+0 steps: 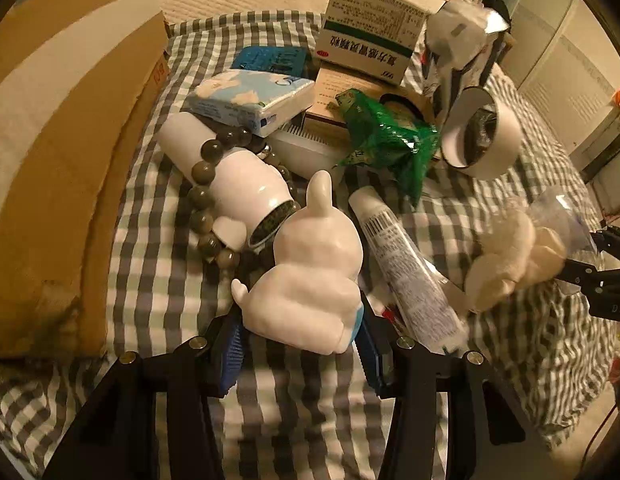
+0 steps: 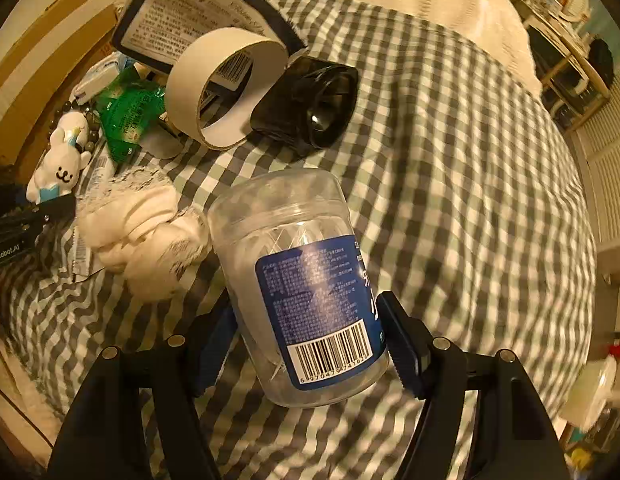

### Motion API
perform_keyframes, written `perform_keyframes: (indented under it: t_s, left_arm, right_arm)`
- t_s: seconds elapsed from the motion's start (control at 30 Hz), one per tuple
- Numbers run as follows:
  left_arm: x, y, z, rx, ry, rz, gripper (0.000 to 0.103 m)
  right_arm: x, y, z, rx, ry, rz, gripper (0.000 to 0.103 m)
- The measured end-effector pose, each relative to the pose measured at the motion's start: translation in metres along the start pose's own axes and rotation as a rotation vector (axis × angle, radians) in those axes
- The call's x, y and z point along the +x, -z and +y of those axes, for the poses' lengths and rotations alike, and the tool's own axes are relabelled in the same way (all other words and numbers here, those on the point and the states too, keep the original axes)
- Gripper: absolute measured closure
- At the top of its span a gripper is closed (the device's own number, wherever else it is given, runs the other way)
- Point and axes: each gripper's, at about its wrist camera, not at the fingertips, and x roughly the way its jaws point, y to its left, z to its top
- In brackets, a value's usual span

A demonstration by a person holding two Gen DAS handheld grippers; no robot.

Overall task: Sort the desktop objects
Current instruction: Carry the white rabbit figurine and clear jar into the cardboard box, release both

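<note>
Rabbit figurine, white with a blue patch, sits between the pads of the left gripper, ears pointing away from the camera; both blue pads press its flanks, so it reads as gripped. It is at the near edge of the pile on the grey-checked cloth, just beside a white bottle with a bead bracelet looped around it, and a squeeze tube on its other side. Whether the figurine is clear of the cloth I cannot tell

Clear plastic jar with blue label and barcode is clamped in the right gripper, jaws closed on its lower body, tilted, above open cloth well apart from the clutter. A bag of white puffs lies just beside it

Farther back: tape roll, black round object, green packet, tissue pack, medicine box, cardboard box along the left edge

Judgement: pick phase done for both hands, two items held at once; sorting is early, most of the pile untouched. Next move calls for carrying each item to its place, lifting the figurine straight up so the bracelet and tube are not dragged. Jar is slick and held low; could pivot
</note>
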Motion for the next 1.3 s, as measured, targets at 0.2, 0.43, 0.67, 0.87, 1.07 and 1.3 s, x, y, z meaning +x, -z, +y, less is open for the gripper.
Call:
perform_keyframes:
  t_s: [0.2, 0.43, 0.67, 0.87, 1.07, 1.3]
  left_arm:
    - [-0.029, 0.009, 0.003, 0.012, 0.020, -0.038, 0.053]
    - [-0.062, -0.004, 0.004, 0.044, 0.030, -0.107, 0.053]
    - [-0.102, -0.011, 0.015, 0.023, 0.023, -0.194, 0.053]
    - [-0.151, -0.043, 0.037, -0.078, 0.028, -0.315, 0.053]
    - [-0.189, -0.075, 0.078, -0.186, -0.014, -0.365, 0.053]
    - [-0.197, -0.090, 0.148, -0.268, -0.092, -0.379, 0.053]
  right_arm:
    - [-0.031, 0.016, -0.008, 0.032, 0.018, -0.013, 0.041]
    - [-0.069, 0.011, 0.009, 0.069, 0.016, -0.039, 0.042]
    - [-0.131, 0.020, 0.053, 0.035, -0.006, -0.109, 0.042]
    - [-0.197, -0.006, 0.101, -0.021, -0.070, -0.254, 0.042]
    - [-0.258, -0.052, 0.157, -0.076, -0.181, -0.392, 0.042]
    - [-0.271, -0.116, 0.217, -0.127, -0.252, -0.467, 0.042]
